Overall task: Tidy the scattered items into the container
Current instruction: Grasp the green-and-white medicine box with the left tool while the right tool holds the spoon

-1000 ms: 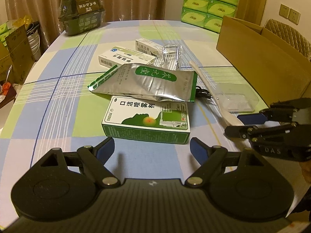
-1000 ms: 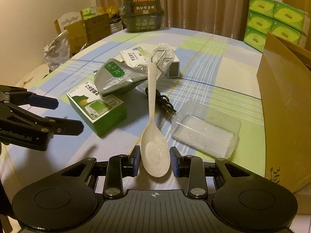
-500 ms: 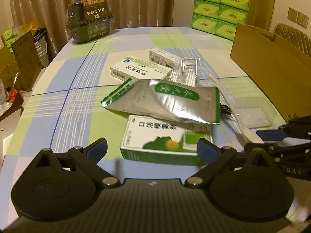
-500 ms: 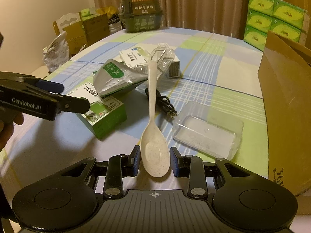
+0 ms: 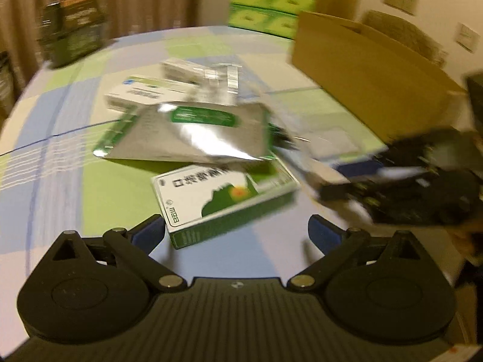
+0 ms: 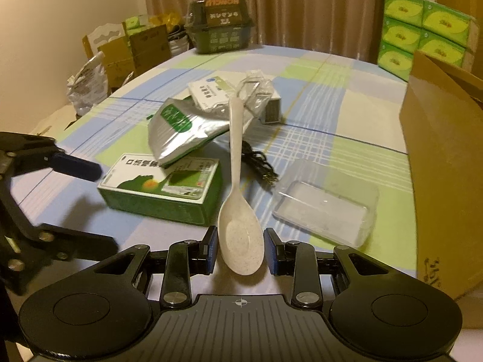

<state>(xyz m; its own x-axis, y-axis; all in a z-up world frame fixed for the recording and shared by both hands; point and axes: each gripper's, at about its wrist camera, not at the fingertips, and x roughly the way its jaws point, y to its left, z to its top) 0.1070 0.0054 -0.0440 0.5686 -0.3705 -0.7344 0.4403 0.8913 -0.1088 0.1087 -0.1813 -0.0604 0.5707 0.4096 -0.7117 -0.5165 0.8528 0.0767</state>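
The right gripper [image 6: 240, 255] is clamped on the bowl of a speckled cream plastic spoon [image 6: 237, 199], its handle pointing forward over the checked tablecloth [image 6: 326, 120]. The left gripper [image 5: 237, 233] hangs low with its jaws spread wide — a green-and-white medicine box [image 5: 223, 194] lies just ahead between its blue pads [image 5: 149, 235]. The brown cardboard box [image 6: 443, 157] stands at the right, well apart from the spoon.
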